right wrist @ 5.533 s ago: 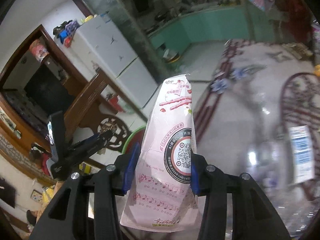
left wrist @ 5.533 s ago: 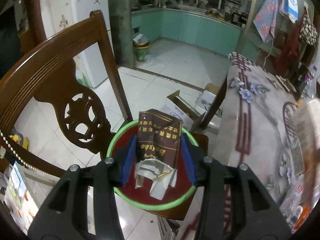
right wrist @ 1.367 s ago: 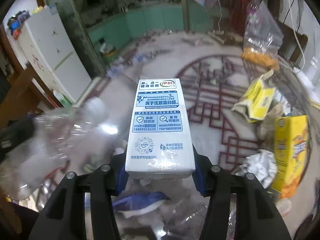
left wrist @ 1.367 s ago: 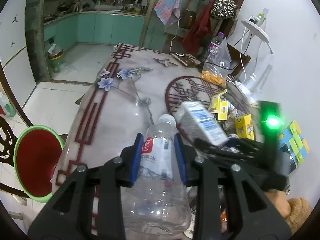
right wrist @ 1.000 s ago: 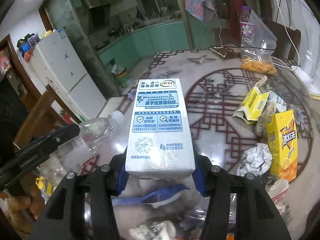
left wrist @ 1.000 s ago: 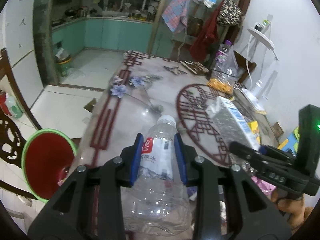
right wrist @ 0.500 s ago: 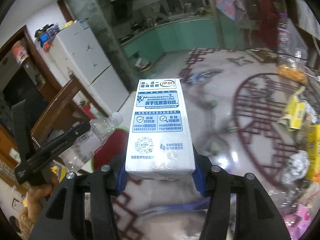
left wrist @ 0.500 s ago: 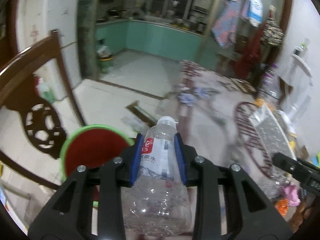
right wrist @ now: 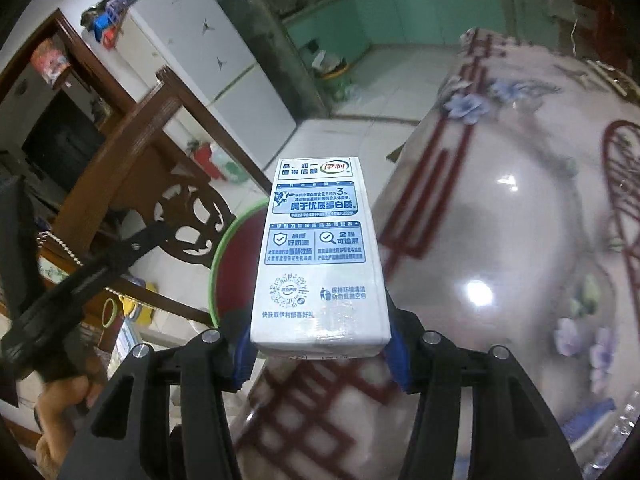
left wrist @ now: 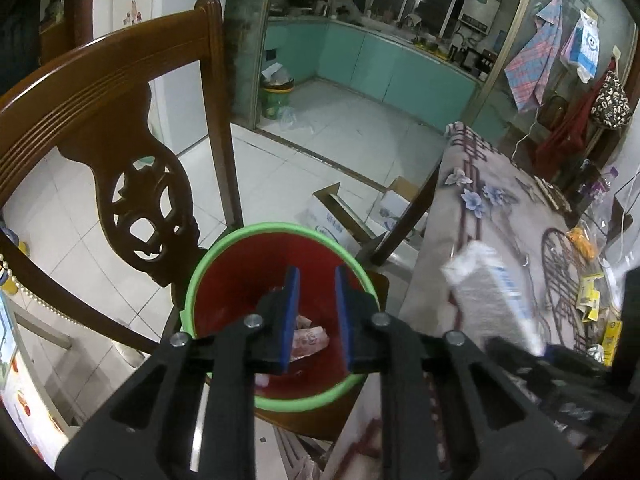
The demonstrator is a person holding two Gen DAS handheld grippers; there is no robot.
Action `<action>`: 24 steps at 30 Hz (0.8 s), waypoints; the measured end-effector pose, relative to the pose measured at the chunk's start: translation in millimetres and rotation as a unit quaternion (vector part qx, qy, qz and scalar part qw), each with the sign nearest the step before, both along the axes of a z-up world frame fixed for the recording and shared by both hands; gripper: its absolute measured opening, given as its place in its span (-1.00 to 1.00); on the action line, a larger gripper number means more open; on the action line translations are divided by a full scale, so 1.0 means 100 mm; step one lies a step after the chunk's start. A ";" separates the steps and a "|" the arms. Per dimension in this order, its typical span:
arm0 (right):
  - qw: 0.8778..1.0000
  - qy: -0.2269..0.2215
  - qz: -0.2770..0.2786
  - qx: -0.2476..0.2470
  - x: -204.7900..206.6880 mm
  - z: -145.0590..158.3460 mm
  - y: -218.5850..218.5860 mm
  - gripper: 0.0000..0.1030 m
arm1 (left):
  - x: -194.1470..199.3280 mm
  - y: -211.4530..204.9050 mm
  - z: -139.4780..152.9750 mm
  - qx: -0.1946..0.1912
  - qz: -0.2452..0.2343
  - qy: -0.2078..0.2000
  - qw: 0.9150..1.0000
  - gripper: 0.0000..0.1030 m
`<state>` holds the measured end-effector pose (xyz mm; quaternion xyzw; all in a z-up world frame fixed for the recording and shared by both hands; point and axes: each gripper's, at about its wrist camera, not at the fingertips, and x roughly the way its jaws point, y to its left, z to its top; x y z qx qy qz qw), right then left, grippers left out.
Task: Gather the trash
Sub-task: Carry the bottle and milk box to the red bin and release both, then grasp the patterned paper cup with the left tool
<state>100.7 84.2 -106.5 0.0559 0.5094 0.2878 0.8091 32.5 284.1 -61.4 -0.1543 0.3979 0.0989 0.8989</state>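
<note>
Behind milk carton (right wrist: 318, 256), half-hidden bin (right wrist: 224, 264)

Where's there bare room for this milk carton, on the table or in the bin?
The red bin is mostly bare inside its green rim; only wrappers lie at the bottom. The table is bare between the blue flowers and the round red pattern. It is crowded by the yellow packets.
</note>
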 end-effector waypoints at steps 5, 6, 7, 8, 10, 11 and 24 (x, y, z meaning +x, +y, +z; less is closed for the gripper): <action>1.000 0.022 -0.005 0.018 0.14 -0.10 0.12 0.44 | -0.02 -0.03 0.06 0.010 0.009 -0.017 1.000 0.35; 1.000 0.015 -0.008 0.020 0.13 -0.07 0.09 0.42 | -0.03 -0.03 0.07 0.011 0.011 -0.021 1.000 0.41; 1.000 0.008 -0.012 0.020 0.10 -0.03 0.04 0.42 | -0.02 -0.03 0.07 0.011 0.011 -0.020 1.000 0.41; 1.000 0.004 -0.015 0.018 0.07 -0.01 0.00 0.42 | -0.01 -0.04 0.06 0.012 0.011 -0.017 1.000 0.41; 1.000 -0.009 -0.021 0.013 -0.03 0.06 -0.17 0.42 | -0.01 -0.04 0.04 0.005 0.011 -0.013 1.000 0.41; 0.999 -0.016 -0.025 0.011 -0.10 0.10 -0.28 0.42 | -0.01 -0.05 0.04 -0.006 0.009 -0.012 1.000 0.41; 0.992 -0.081 -0.081 -0.057 -0.72 0.57 -1.72 0.43 | 0.06 -0.79 0.22 -0.040 -0.058 -0.033 0.997 0.71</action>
